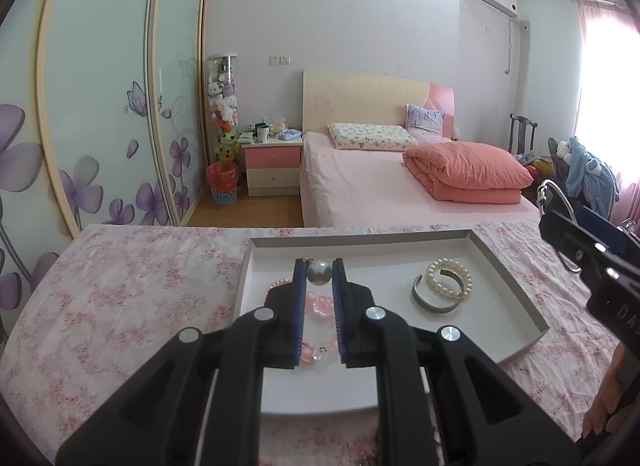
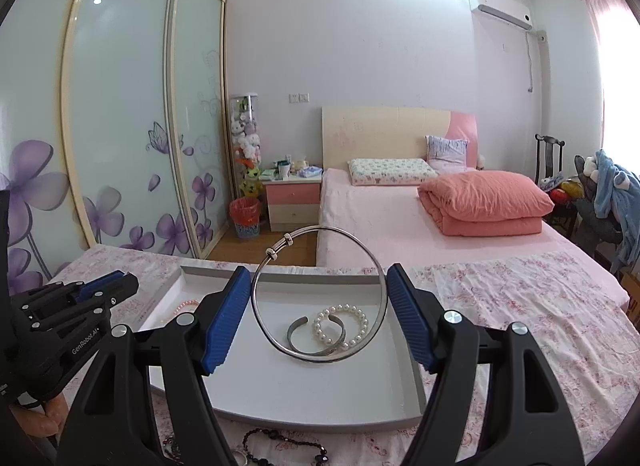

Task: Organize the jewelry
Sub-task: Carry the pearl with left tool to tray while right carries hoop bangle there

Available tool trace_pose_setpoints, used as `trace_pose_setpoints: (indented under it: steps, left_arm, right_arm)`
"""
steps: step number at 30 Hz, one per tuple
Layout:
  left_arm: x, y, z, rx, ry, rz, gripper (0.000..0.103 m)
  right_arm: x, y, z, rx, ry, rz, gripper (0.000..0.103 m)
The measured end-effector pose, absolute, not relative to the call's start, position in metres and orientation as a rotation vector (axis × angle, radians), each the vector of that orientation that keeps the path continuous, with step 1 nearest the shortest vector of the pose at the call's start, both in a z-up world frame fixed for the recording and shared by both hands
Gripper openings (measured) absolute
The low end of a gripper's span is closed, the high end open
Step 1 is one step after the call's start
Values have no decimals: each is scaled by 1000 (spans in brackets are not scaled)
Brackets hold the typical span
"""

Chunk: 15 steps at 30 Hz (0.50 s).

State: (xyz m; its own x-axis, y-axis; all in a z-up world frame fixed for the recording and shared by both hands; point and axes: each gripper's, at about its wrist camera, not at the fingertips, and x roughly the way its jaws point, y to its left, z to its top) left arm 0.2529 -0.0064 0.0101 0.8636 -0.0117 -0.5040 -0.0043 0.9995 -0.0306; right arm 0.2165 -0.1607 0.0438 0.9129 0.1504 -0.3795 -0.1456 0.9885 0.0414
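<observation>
A shallow white tray [image 1: 516, 290] [image 2: 404, 378] lies on a floral cloth. My left gripper [image 1: 319, 272] is shut on a large pearl [image 1: 319, 272] above the tray's left half, over a pink bead bracelet [image 1: 320, 304]. My right gripper [image 2: 320, 294] is shut on a thin silver bangle [image 2: 276, 330], held upright above the tray. On the tray's floor rest a grey cuff bracelet [image 1: 432, 302] [image 2: 298, 336] and a white pearl bracelet [image 1: 450, 278] [image 2: 344, 326], touching each other. The right gripper [image 1: 592, 250] shows at the left wrist view's right edge, and the left gripper's fingers [image 2: 100, 286] show at the right wrist view's left.
Dark bead jewelry [image 2: 280, 446] lies on the cloth in front of the tray. Beyond the table stand a pink bed [image 1: 400, 185] with a folded quilt [image 1: 468, 177], a nightstand [image 1: 274, 163], a red bin [image 1: 222, 181] and sliding wardrobe doors [image 1: 100, 105]. A person's hand [image 1: 608, 406] holds the right gripper.
</observation>
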Motion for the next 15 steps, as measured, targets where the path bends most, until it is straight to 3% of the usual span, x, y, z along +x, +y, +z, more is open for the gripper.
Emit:
trace_pose_setpoints:
  steps: [15]
  left_arm:
    - [297, -10, -33, -31, 626, -20, 14]
  right_arm:
    - [258, -150, -3, 10, 536, 137, 70]
